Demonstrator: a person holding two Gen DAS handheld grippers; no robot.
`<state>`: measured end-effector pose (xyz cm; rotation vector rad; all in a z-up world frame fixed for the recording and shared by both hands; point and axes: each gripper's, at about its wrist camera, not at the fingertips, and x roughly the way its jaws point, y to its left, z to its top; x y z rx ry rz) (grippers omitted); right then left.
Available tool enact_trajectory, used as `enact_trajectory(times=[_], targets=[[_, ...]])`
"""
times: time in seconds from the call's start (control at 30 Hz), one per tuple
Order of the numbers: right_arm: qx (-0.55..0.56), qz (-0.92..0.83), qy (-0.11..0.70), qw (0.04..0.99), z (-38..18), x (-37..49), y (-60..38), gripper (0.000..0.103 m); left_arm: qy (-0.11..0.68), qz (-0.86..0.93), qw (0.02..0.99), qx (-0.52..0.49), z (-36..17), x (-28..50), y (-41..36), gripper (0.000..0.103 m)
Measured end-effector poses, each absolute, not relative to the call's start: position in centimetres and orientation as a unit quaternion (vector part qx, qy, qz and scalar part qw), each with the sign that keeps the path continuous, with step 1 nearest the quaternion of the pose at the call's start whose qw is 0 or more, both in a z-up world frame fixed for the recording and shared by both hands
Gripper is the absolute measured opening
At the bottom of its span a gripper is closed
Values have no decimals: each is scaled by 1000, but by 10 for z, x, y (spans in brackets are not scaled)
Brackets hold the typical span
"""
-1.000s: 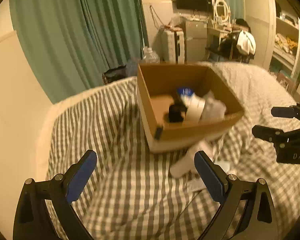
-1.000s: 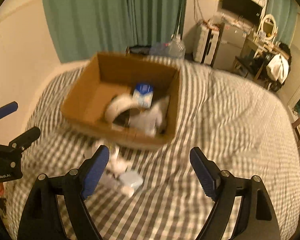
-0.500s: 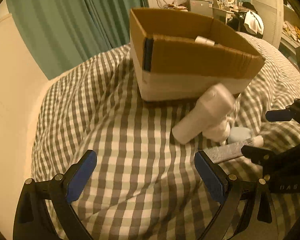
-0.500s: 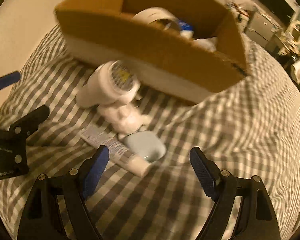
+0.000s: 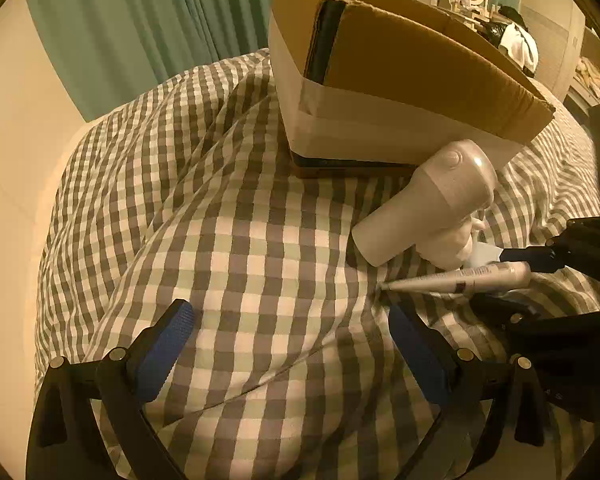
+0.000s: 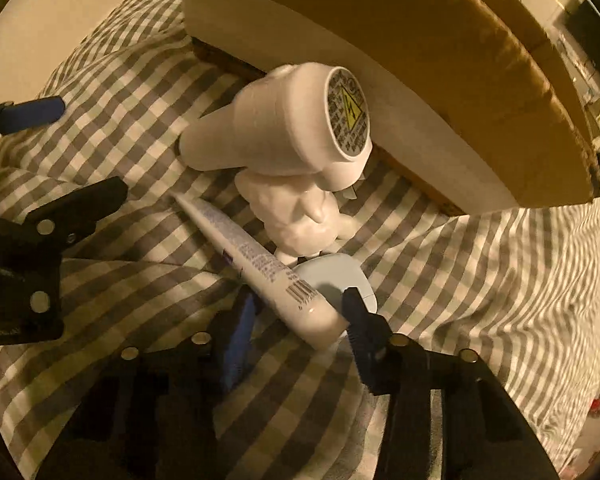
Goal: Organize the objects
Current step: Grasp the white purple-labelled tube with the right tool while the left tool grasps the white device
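A white tube [image 6: 268,268] lies on the checked bedspread [image 6: 460,280], its cap end between the jaws of my right gripper [image 6: 300,312]. The jaws stand narrowed either side of the tube; I cannot tell whether they touch it. The tube also shows in the left wrist view [image 5: 460,280]. Behind it lie a white hair dryer [image 6: 284,128], a white figurine [image 6: 296,216] and a pale blue lid [image 6: 336,280]. The cardboard box [image 6: 440,40] stands just beyond. My left gripper [image 5: 288,344] is open and empty, low over the bedspread [image 5: 240,240], left of the pile.
The box [image 5: 400,80] sits tilted on the rumpled bedspread. Green curtains [image 5: 160,20] and a cream wall [image 5: 12,140] lie to the left. Furniture and clutter [image 5: 512,40] stand beyond the bed at the right.
Both grippers have dropped and moved in toward the pile in front of the box. The right gripper's jaws have narrowed around the tube's cap end.
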<state>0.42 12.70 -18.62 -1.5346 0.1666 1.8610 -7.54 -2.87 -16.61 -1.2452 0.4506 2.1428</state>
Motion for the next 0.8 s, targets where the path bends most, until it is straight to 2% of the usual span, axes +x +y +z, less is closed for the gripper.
enact_trajectory(times=[0.13,0.4,0.57,0.63,0.67,0.8], targets=[[-574,739,45,351,-173,9,111,34,161,809,309,-474,-164,-76,-32,100],[-519,770,-2,372,-122,26,84,29,175,803,306,-480,-160,-75,-27,100],[-498,774,-3,391,-97,51,84,28,179,799,324,-474,-144,-73,-10,100],[-488,773,1,405,-91,60,89,24,181,800,335,-463,-137,-71,0,100],[-485,771,8,414,-87,68,95,20,186,802,342,-453,-134,-68,8,100],[-489,758,39,431,-92,82,112,20,230,804,346,-425,-135,-59,36,100]])
